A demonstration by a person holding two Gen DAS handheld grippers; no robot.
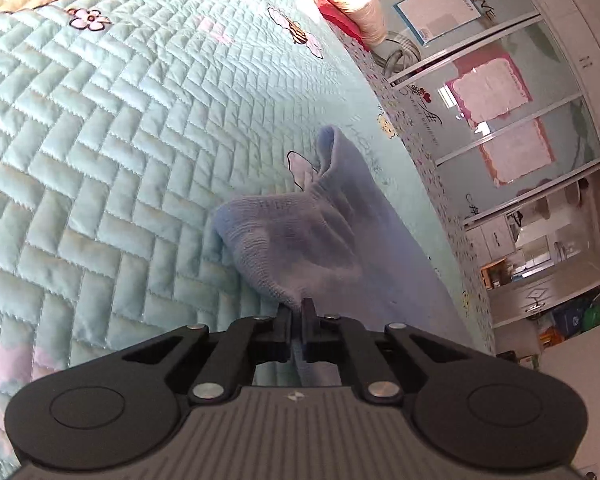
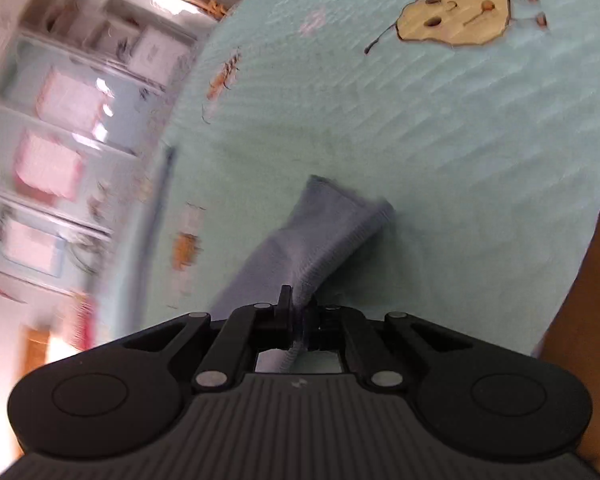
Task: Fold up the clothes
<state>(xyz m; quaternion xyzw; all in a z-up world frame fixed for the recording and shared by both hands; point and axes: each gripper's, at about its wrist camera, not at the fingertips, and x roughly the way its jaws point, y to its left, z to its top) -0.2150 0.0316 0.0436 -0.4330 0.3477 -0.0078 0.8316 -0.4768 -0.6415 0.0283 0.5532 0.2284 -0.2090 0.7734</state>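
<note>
Soft blue cloth held by two grippers

Bed comes first: one big green quilt. Above it hangs one blue cloth, small, light and floppy, so it sags. Edges are best to hold. Two grippers: left gripper and right gripper, jaws each pinched tight on an edge.

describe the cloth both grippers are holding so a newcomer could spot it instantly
Start from the mint-green quilted bedspread with cartoon prints that fills both views. Above it hangs a light blue knit cloth, pinched by the left gripper and the right gripper. It is the only plain blue, unprinted fabric there.
</note>
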